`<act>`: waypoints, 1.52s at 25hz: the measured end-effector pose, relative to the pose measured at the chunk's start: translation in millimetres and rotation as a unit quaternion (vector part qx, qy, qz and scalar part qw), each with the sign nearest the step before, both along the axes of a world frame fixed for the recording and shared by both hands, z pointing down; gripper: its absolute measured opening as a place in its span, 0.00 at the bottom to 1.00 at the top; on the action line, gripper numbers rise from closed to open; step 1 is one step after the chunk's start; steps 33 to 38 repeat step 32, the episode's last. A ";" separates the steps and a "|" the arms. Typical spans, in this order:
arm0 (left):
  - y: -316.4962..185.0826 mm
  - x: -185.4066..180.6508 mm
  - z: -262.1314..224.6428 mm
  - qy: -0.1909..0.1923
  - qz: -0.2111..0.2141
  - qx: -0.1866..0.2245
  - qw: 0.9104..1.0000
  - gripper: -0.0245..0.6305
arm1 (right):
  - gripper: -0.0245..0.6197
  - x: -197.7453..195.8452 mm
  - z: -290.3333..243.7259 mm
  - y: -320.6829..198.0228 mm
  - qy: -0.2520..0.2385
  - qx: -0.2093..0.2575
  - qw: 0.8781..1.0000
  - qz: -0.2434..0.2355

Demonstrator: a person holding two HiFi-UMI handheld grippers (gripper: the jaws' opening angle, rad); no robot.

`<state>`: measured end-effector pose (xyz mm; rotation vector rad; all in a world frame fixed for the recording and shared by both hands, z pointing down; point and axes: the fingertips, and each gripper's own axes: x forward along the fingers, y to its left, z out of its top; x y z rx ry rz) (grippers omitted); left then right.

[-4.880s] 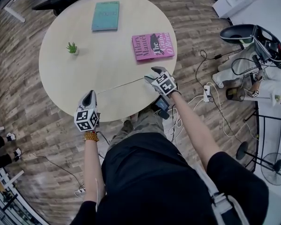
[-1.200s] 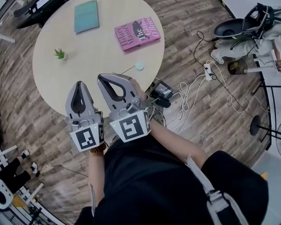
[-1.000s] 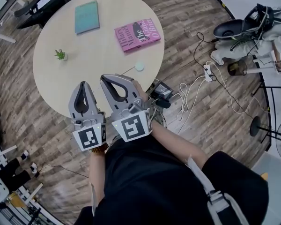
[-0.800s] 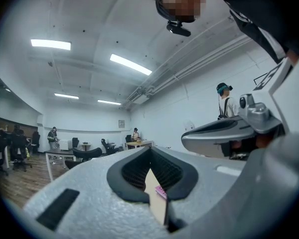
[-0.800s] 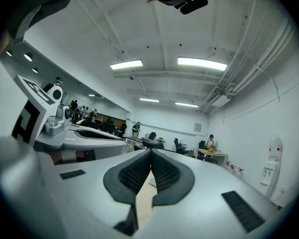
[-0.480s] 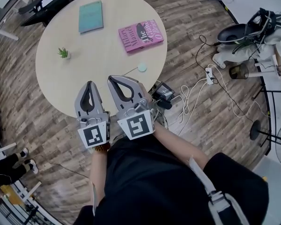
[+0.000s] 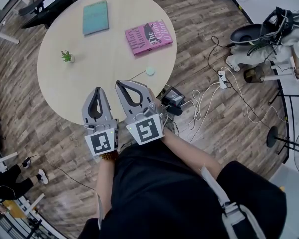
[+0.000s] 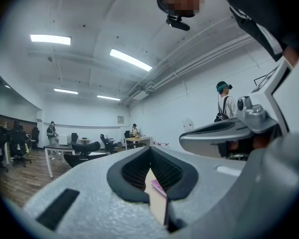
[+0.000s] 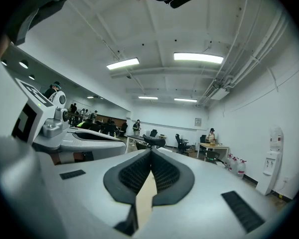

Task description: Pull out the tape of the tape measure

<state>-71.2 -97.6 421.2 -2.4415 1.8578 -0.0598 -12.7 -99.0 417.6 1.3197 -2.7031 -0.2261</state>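
Head view: a small round pale-green tape measure (image 7: 150, 70) lies near the right edge of the round beige table (image 7: 104, 49), clear of the left gripper (image 7: 96, 91) and right gripper (image 7: 120, 83), which are side by side over the near edge. Left gripper view: jaws clenched tip to tip. Right gripper view: jaws likewise clenched, with open room ahead.

The pink book (image 7: 148, 34) on the counter (image 7: 99, 78) read "Hilary Mantel" and "the"; the remaining title words were too small to read.

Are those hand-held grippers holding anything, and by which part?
Nothing. Both the left hand-held gripper and right hand-held gripper are shut empty; the tape measure lies on the table.
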 end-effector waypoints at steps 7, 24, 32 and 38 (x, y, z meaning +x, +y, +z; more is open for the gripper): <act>0.0 2.1 3.8 0.001 0.001 0.000 1.000 0.05 | 0.03 4.0 10.9 -0.9 0.003 -0.012 1.000 0.000; -0.4 2.8 16.1 -0.002 0.001 -0.009 1.000 0.05 | 0.03 12.2 36.9 -5.0 0.015 -0.048 0.999 0.008; -2.2 3.0 15.7 -0.005 0.004 -0.005 1.000 0.05 | 0.03 18.0 58.1 -12.2 0.026 -0.072 0.997 0.026; -2.2 3.0 15.7 -0.005 0.004 -0.005 1.000 0.05 | 0.03 18.0 58.1 -12.2 0.026 -0.072 0.997 0.026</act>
